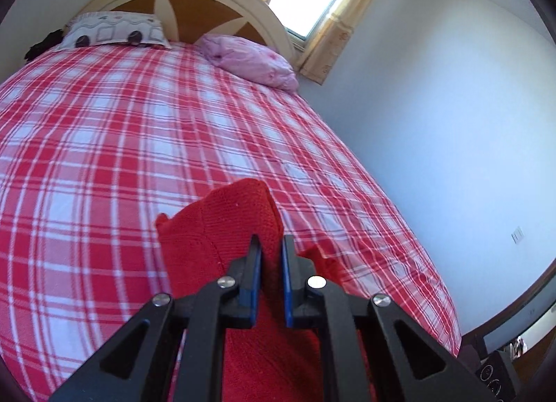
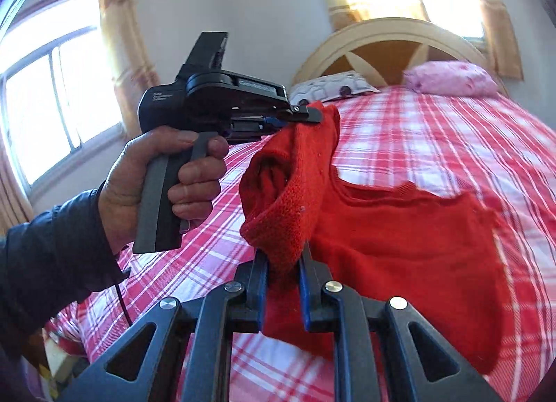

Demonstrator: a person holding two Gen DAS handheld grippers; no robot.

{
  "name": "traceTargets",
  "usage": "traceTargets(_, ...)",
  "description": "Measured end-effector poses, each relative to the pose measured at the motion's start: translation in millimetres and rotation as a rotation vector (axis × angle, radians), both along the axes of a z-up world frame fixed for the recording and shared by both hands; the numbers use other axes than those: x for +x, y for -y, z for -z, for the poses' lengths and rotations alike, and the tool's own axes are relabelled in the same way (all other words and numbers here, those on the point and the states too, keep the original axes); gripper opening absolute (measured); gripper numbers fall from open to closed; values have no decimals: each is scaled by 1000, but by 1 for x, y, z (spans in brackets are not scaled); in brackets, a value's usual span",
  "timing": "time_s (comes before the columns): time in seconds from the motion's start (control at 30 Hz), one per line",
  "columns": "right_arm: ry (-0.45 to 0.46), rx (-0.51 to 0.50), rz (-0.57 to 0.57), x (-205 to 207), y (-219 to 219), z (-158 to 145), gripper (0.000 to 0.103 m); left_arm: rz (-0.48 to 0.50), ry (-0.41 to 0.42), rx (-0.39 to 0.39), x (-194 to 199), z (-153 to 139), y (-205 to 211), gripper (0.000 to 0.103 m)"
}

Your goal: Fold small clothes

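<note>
Item: red knit garment point(image 2: 399, 228), hanging lifted over the plaid bed point(image 2: 434, 131), one edge bunching. Left gripper point(image 2: 307, 113) is pinching an upper corner; right gripper point(image 2: 283, 259) is clamping a rolled edge. Progress: no finished fold showing; laying flat and folding are apparently remaining. Pillows point(image 1: 114, 28) are lying by the headboard.

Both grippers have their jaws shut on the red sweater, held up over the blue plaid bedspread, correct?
Not quite: the bedspread is red and white plaid, as the left wrist view shows. The rest holds: left gripper and right gripper both clamp the red sweater above it.
</note>
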State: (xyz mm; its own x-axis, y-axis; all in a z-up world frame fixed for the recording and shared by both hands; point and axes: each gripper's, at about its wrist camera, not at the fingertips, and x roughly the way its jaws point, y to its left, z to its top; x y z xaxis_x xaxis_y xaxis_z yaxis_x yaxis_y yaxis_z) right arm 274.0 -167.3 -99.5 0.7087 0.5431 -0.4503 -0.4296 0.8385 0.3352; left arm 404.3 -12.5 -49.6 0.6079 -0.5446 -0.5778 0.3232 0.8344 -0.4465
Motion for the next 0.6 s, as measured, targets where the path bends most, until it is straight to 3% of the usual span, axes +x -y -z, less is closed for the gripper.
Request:
traceTargets(0.13,-43,81,52,-4,40,6,15,51,1,25,4,-1,39,11)
traceTargets(0.27,-157,209,94,1,73,28,15,93,-10,71,11,15,79,11)
traceTargets(0.4,-216,233,129,-3,91,47,15,127,-63,106,20,44,111,11)
traceTargets(0.6,-272,296,175,-3,120,65,15,158,-83,156,23,61,147,11)
